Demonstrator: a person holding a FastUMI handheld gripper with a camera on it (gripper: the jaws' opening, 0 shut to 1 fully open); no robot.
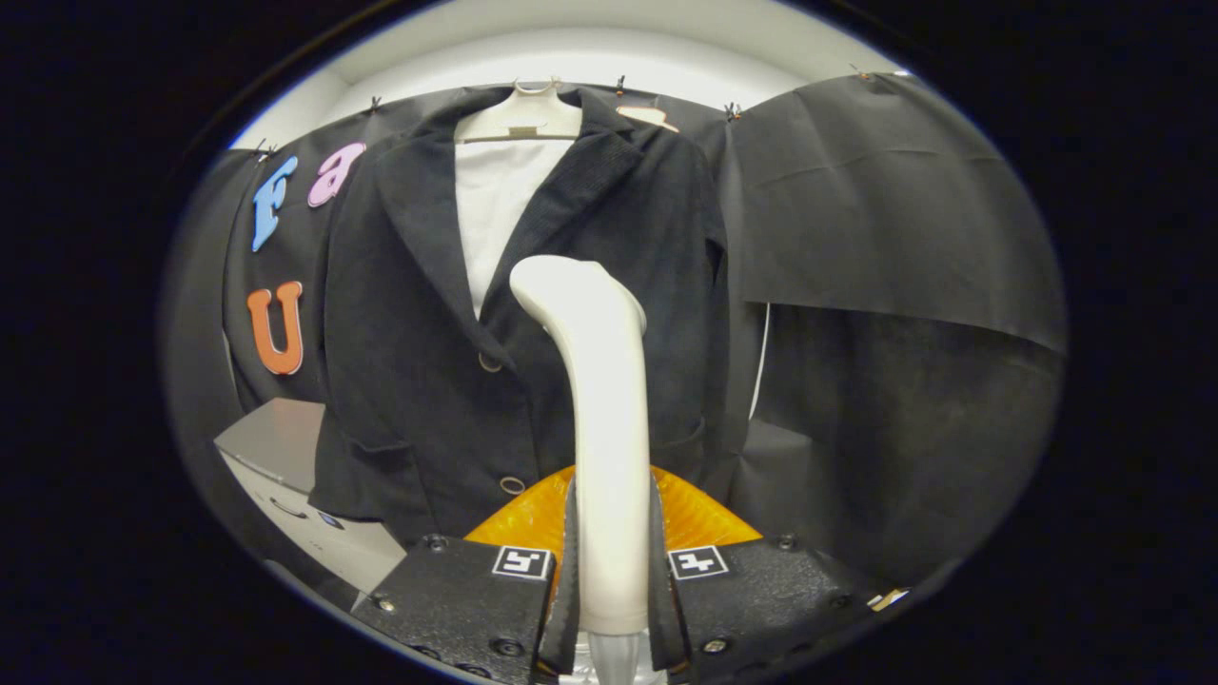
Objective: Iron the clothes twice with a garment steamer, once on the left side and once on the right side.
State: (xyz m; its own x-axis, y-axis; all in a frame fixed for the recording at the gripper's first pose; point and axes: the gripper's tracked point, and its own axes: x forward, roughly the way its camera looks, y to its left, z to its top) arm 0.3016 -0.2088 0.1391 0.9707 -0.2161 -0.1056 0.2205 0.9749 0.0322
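The gripper is clamped on the steamer, both fingers pressing its white handle from either side. The steamer stands upright between the jaws, its long axis running straight up and away from them, and its rounded head bends toward the jacket beyond. The dark jacket hangs on a hanger over a white shirt, front facing the jaws. An orange base sits just ahead of the fingers, behind the handle.
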